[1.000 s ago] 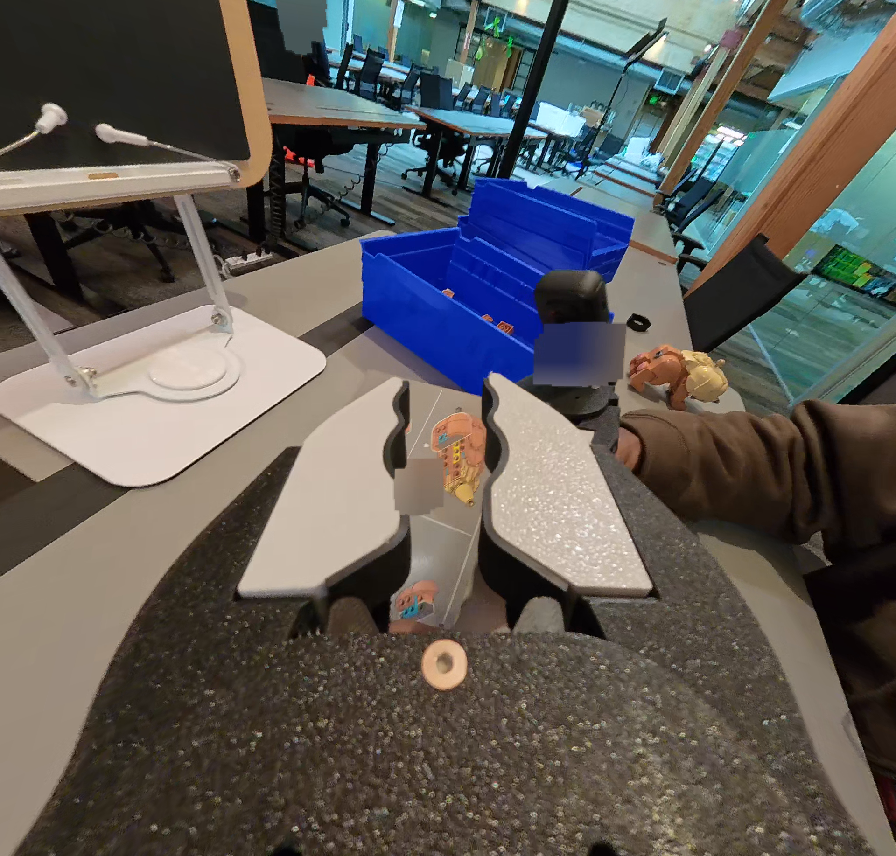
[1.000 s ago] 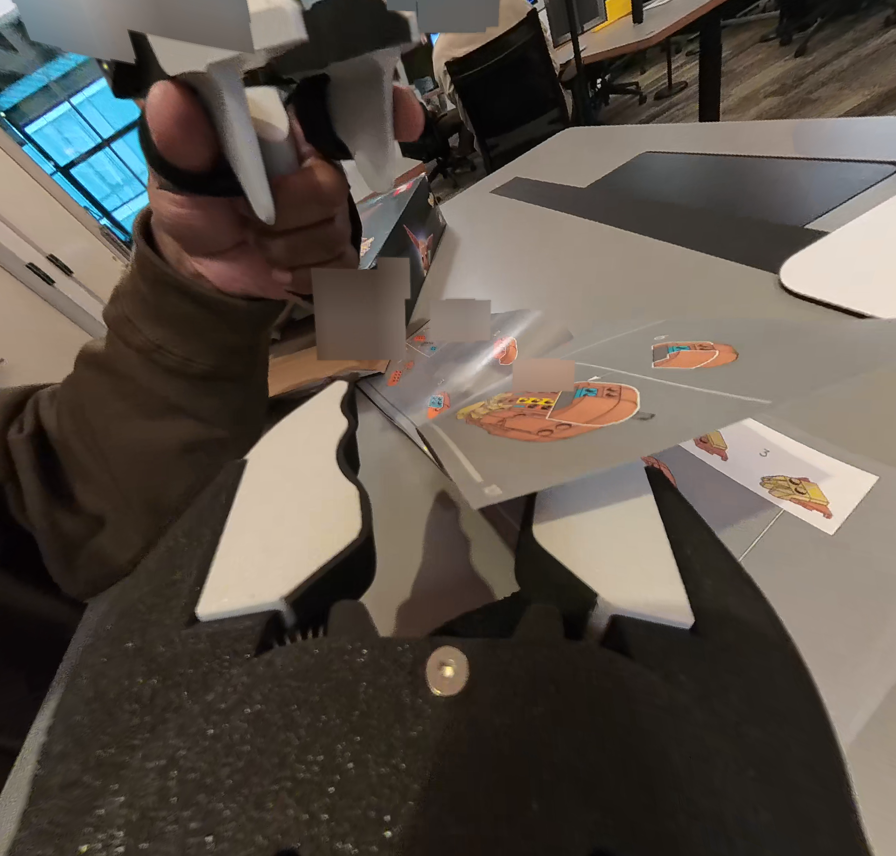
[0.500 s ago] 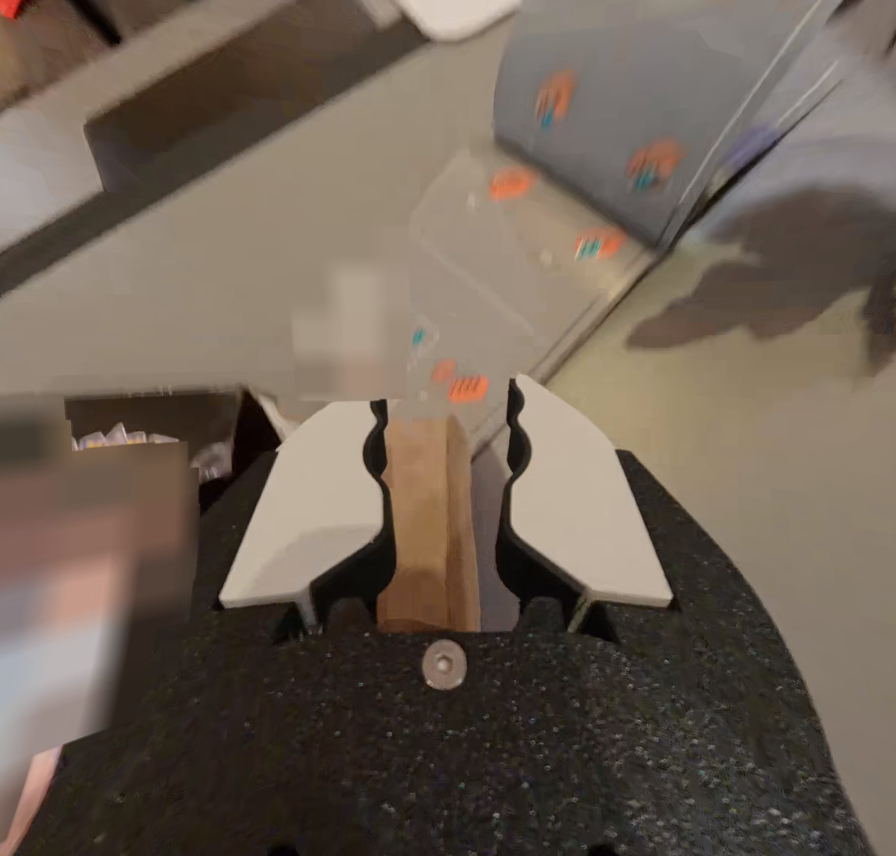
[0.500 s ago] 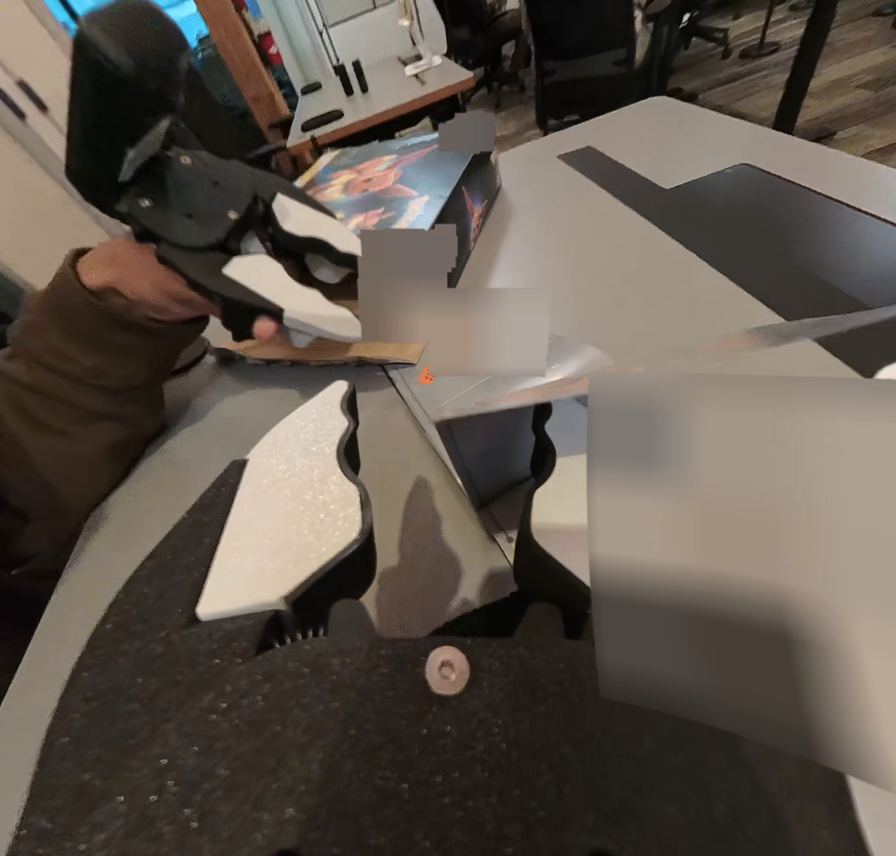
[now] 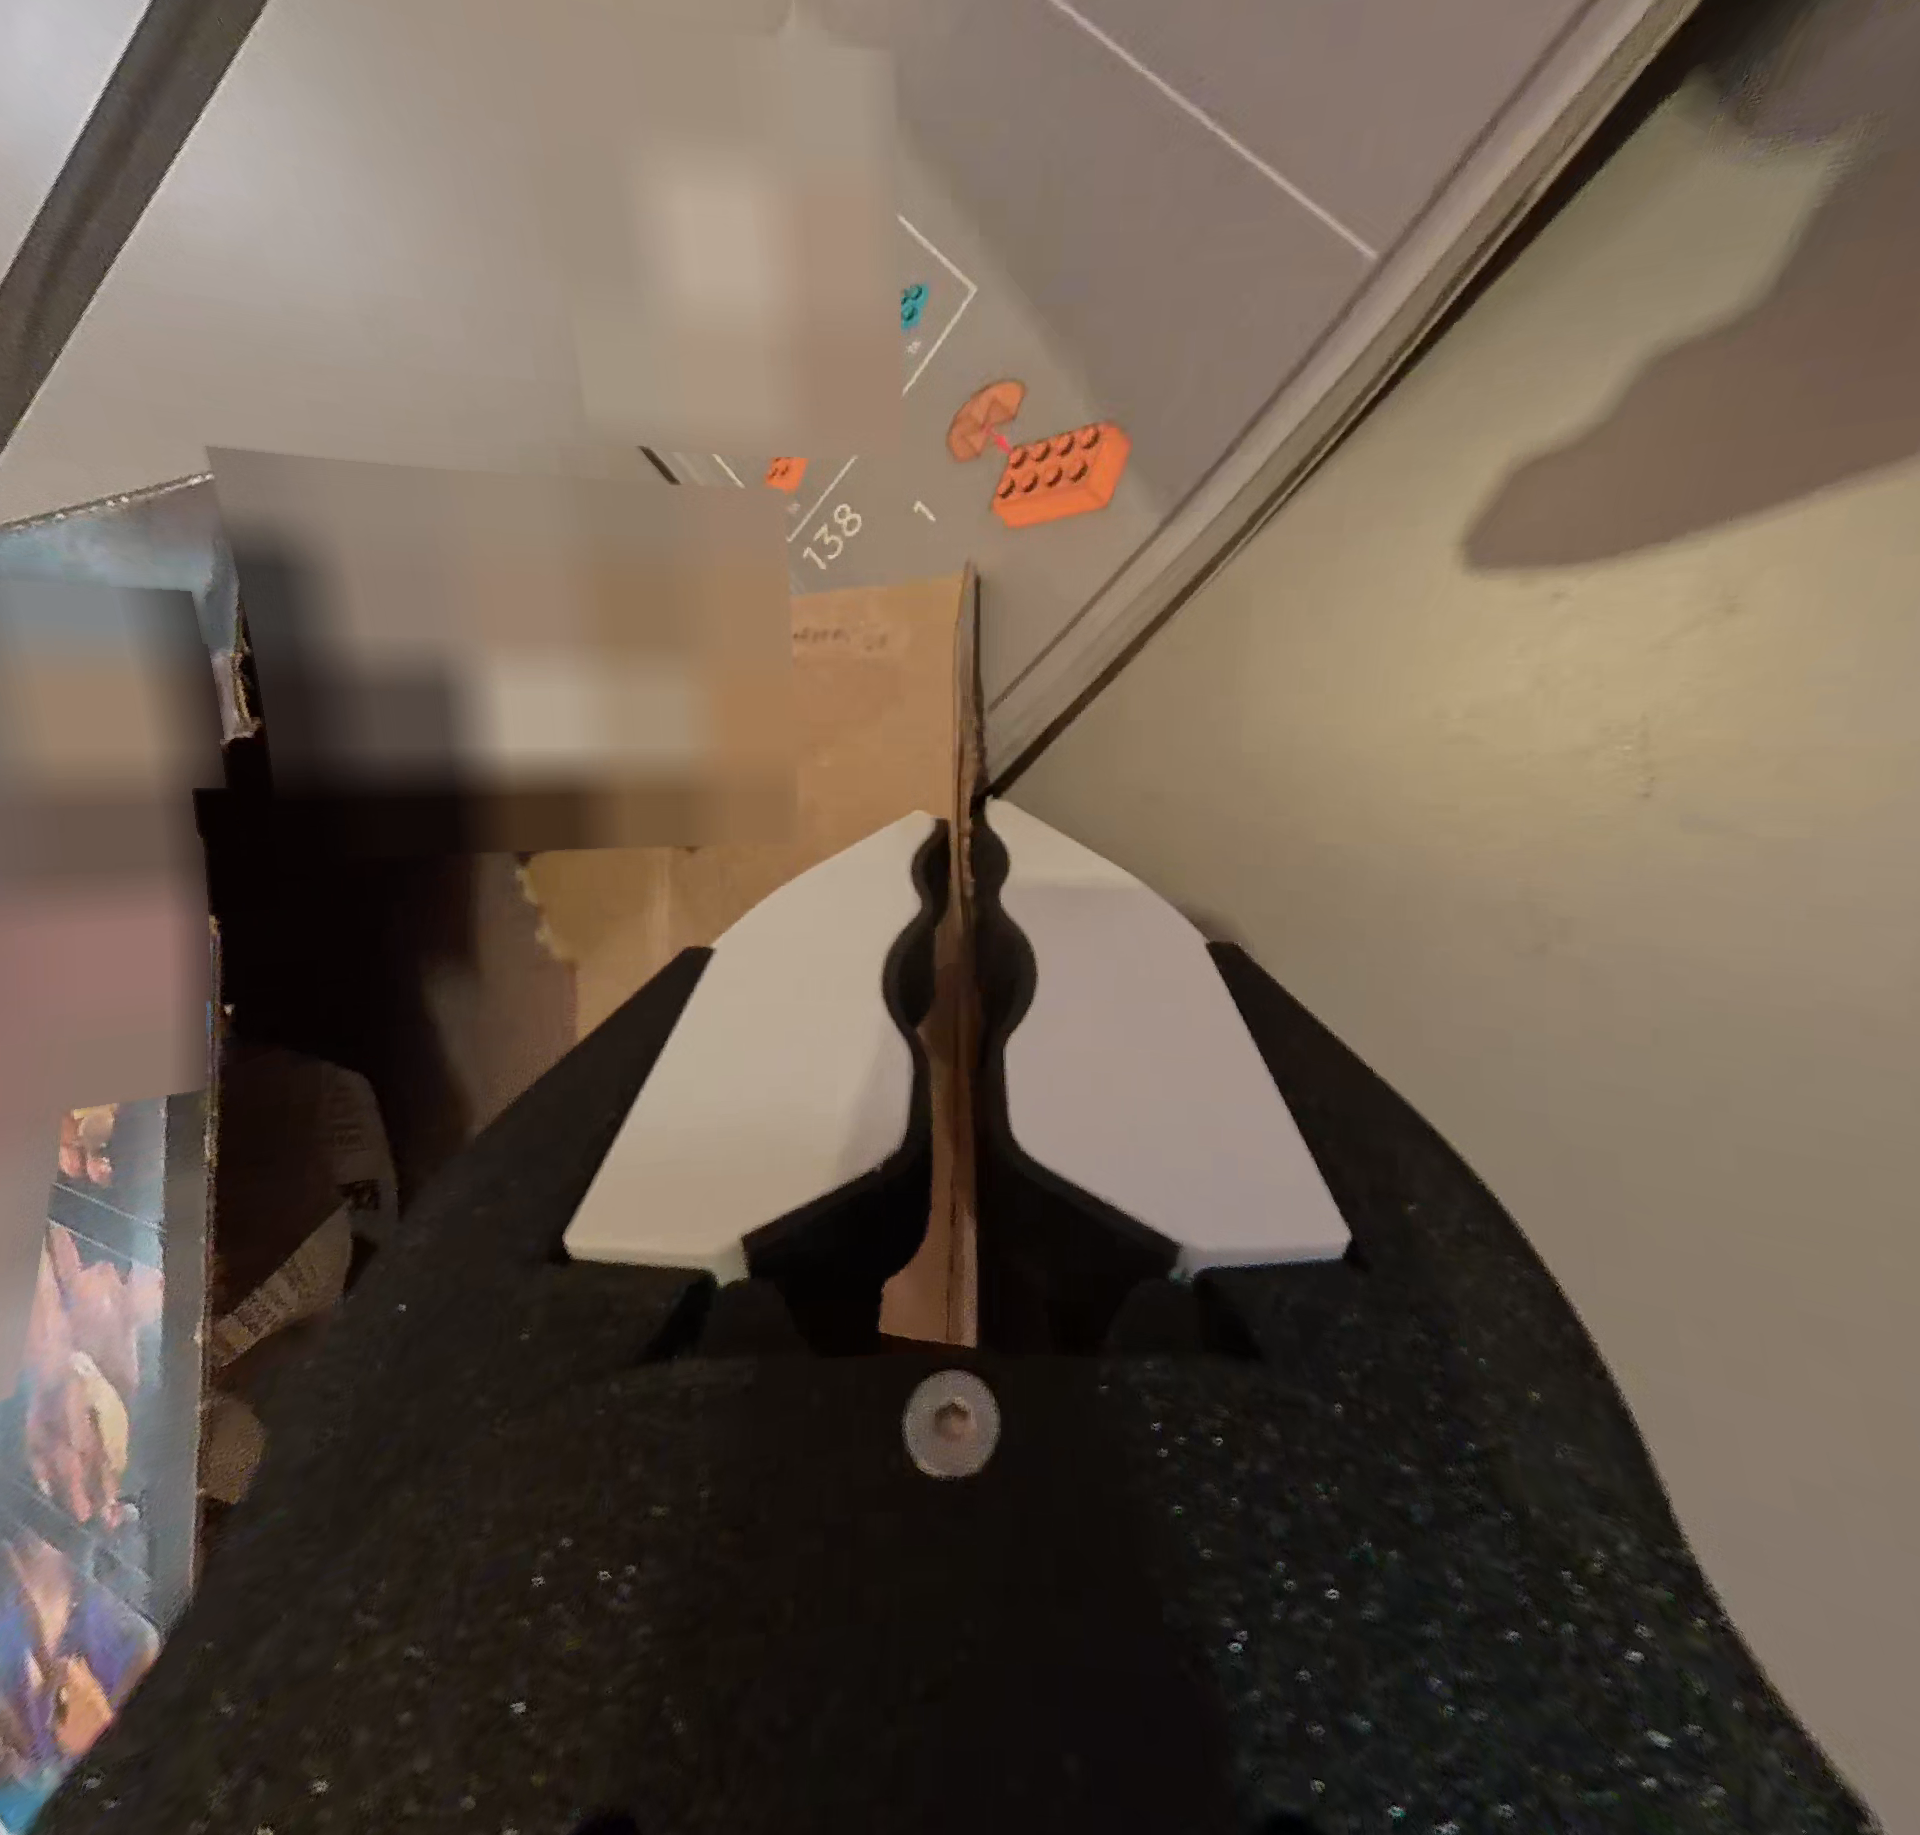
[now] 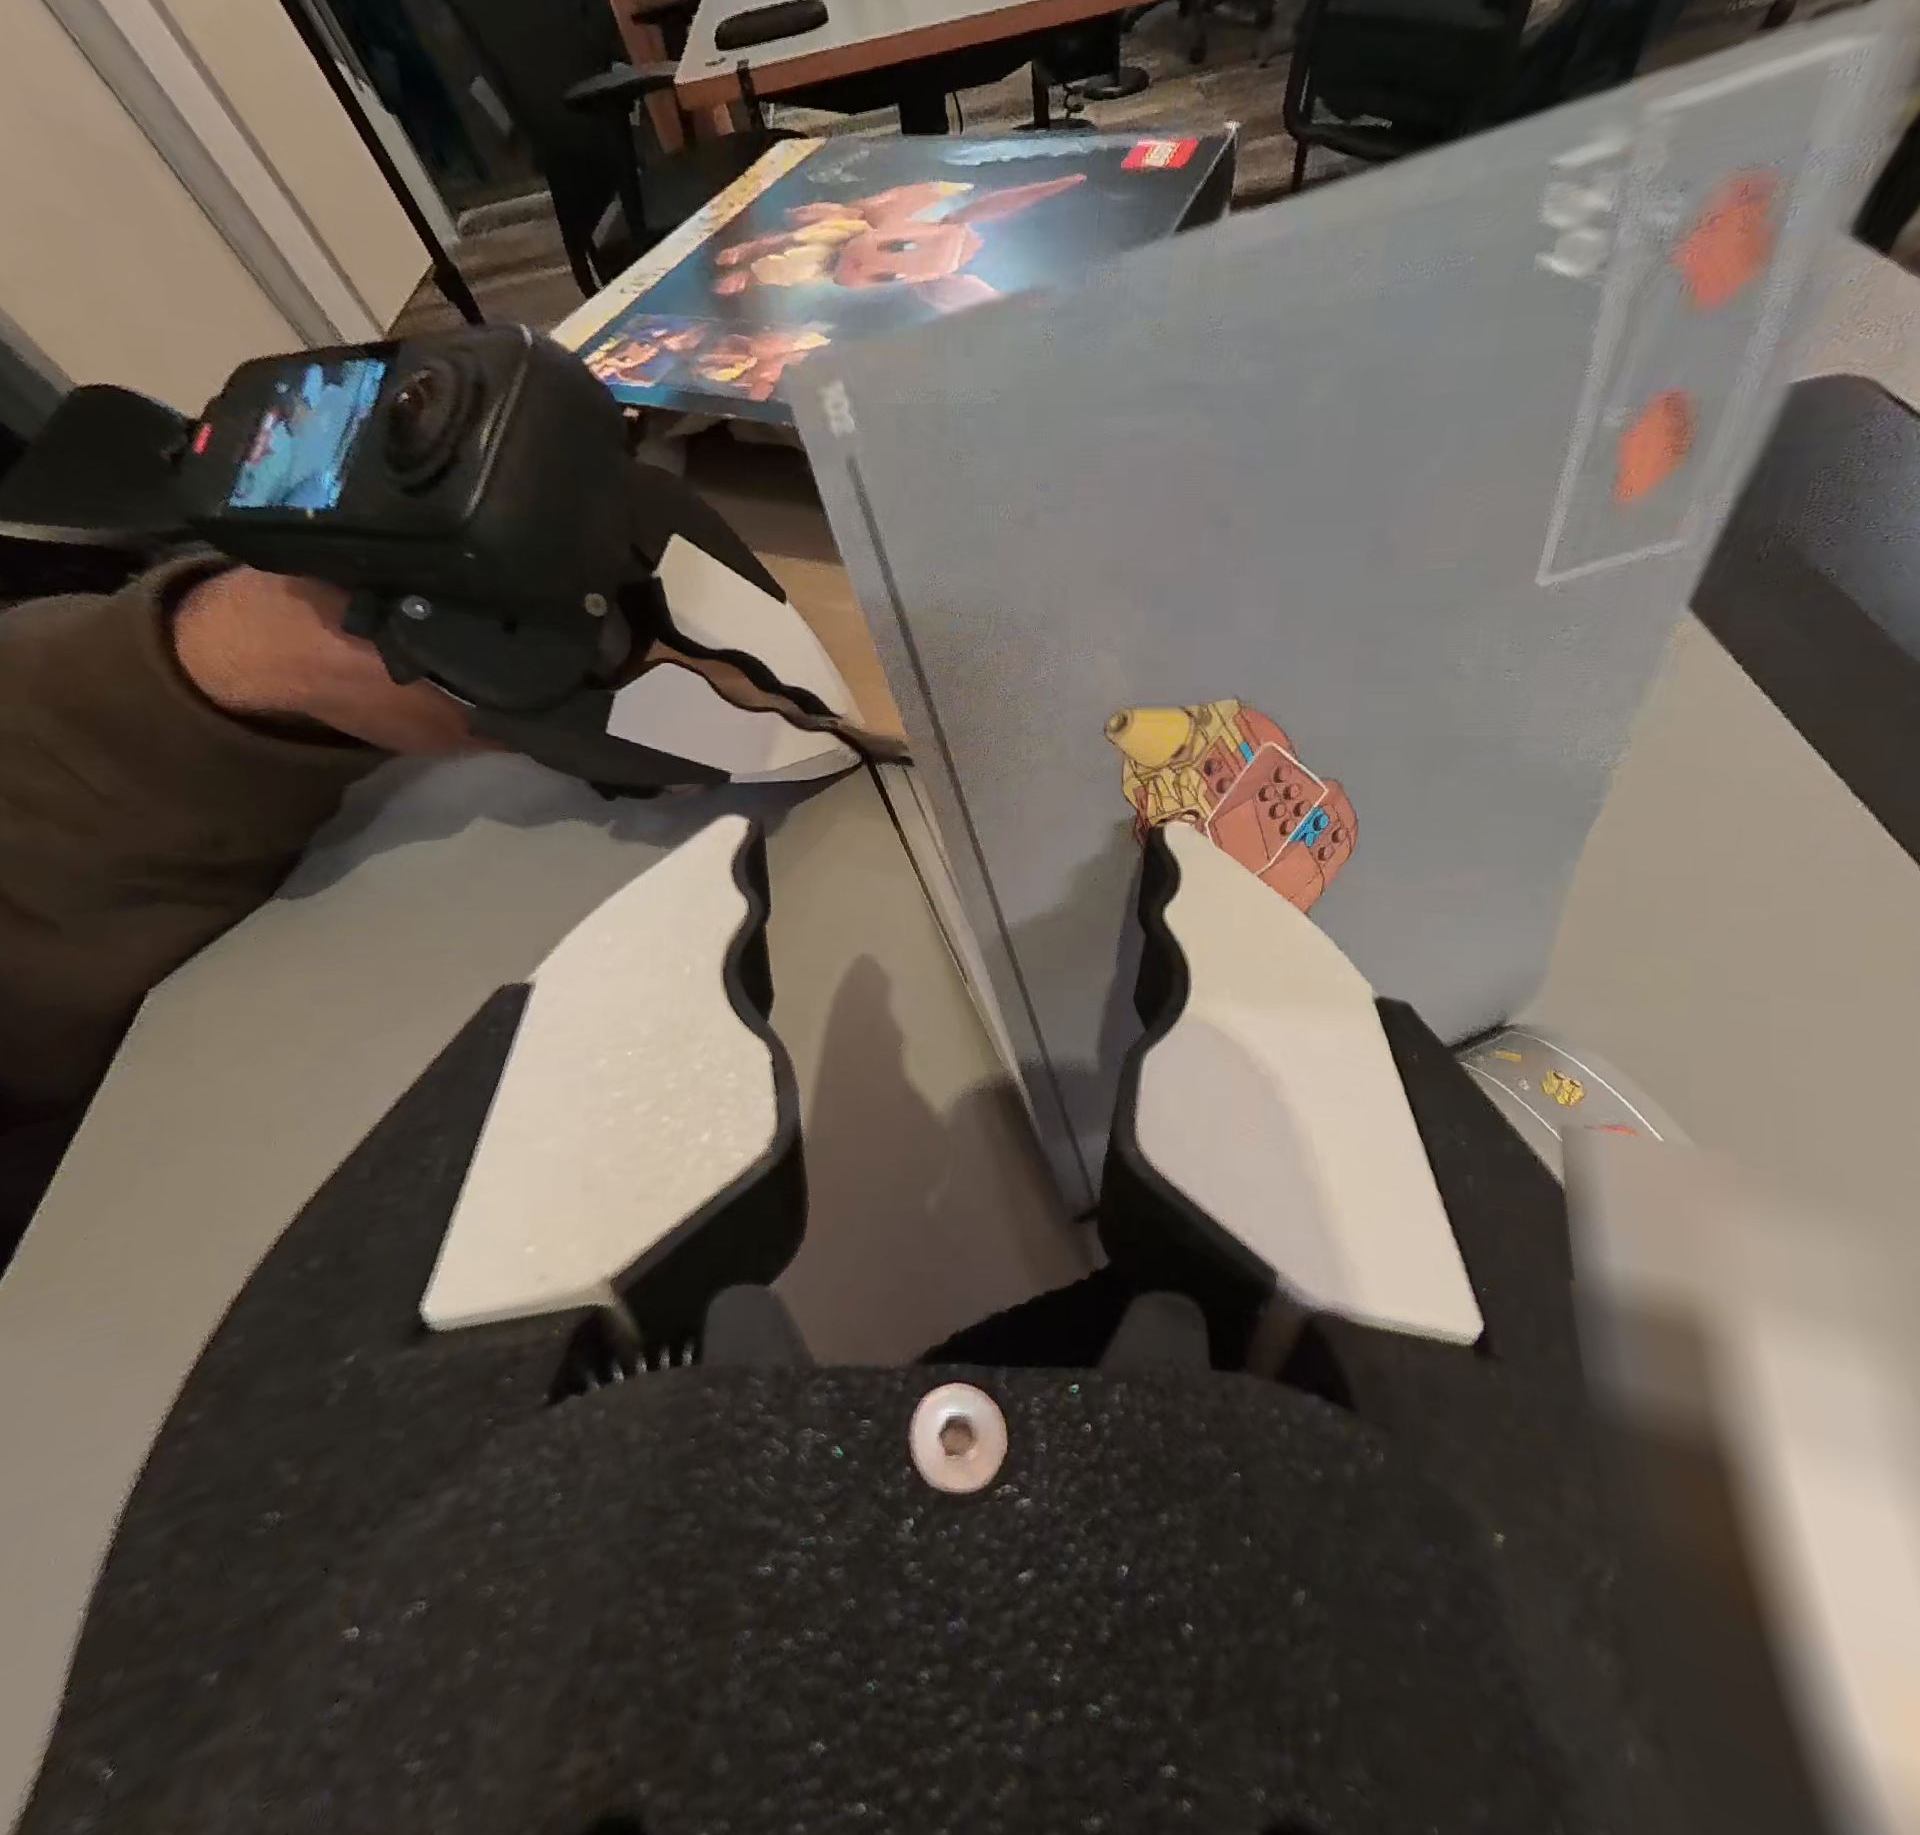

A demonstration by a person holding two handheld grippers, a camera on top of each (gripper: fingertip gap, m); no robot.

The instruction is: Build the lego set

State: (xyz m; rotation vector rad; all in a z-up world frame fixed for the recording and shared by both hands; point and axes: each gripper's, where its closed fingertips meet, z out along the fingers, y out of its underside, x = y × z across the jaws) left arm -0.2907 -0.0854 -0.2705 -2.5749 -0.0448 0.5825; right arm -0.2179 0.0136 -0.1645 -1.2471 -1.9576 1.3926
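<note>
While your left gripper has its jaws pressed together on a brown cardboard flap of the lego box, edge-on between the white fingers, your right gripper sits with jaws spread wide, pinching nothing. An instruction booklet page stands nearly upright in front of the right gripper, its lower edge running down into the gap between the fingers; whether the right fingertip touches the page, can't tell. Printed on it: a tan and brown model step, plus blurred orange parts near the top. In the left wrist view, another booklet page shows an orange brick diagram, just past the flap. Box lies flat on the grey worktop, behind the booklet, printed lid up. Your left hand is at the worktop edge, sleeve brown. Loose lego bricks aren't visible in either view.
</note>
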